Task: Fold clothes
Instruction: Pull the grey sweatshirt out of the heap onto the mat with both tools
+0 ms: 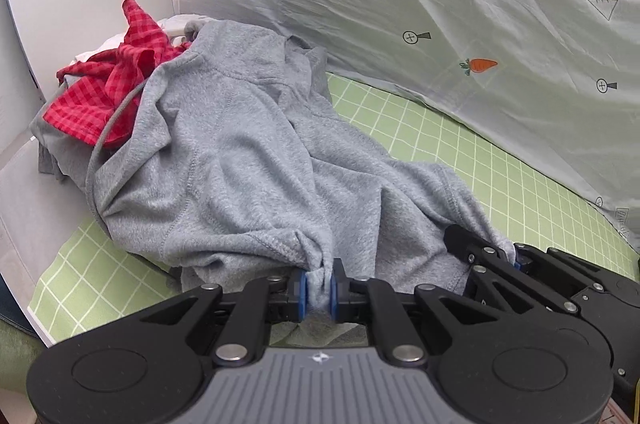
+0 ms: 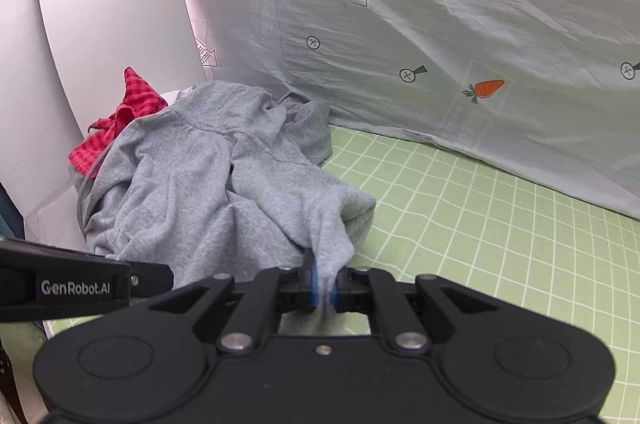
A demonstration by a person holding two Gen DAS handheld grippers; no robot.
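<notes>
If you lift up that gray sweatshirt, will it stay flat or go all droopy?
Probably droopy: the gray sweatshirt already lies in soft folds and bunches where the left tongs and right tongs pinch it. It looks like thick fleece, so likely a bit heavy. It may drag the red checked cloth that it overlaps.

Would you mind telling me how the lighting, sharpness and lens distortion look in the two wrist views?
Left wrist view: soft even light, no glare; grey sweatshirt sharp, the green grid sheet bowing with fisheye curvature, dark corners. Right wrist view: equally soft light, only faint shadow under the sweatshirt, bent grid lines, the right claw crisp on the fabric.
</notes>
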